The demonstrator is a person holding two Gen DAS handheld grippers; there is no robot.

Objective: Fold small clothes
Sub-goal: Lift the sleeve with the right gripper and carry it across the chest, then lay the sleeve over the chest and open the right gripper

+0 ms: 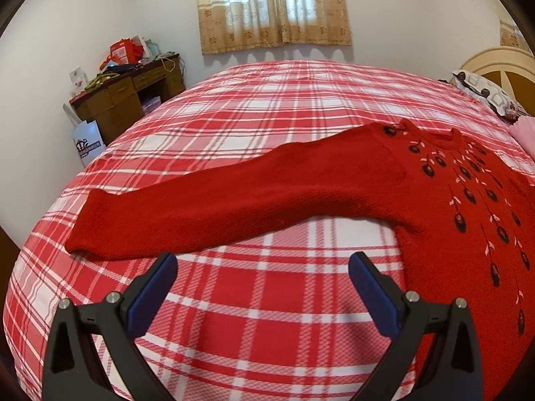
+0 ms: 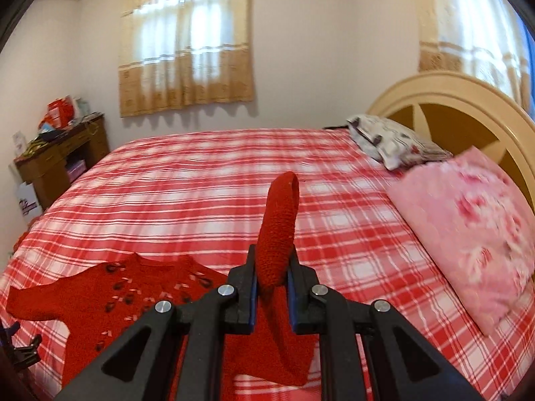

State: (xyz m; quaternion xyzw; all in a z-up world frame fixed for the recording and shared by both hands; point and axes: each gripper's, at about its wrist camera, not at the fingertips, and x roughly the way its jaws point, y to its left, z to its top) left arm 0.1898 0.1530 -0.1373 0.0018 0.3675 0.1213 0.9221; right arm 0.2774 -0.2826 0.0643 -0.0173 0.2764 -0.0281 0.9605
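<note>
Right tongs (image 2: 271, 275) angled down, clamping sweater (image 2: 110, 295) sleeve, left tongs (image 1: 262, 269) wide, empty

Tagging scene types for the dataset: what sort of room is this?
A home bedroom, most likely: a bed with a red plaid bedspread and arched headboard, pillows against it, and a cluttered wooden desk by a curtained window.

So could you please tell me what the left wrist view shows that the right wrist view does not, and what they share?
Only the left wrist view shows the open left gripper and the red knitted sweater's outstretched sleeve flat on the bed. Only the right wrist view shows the right gripper shut on the other sleeve's cuff, and the pink floral pillow. Both show the sweater, the red plaid bedspread and the wooden desk.
</note>
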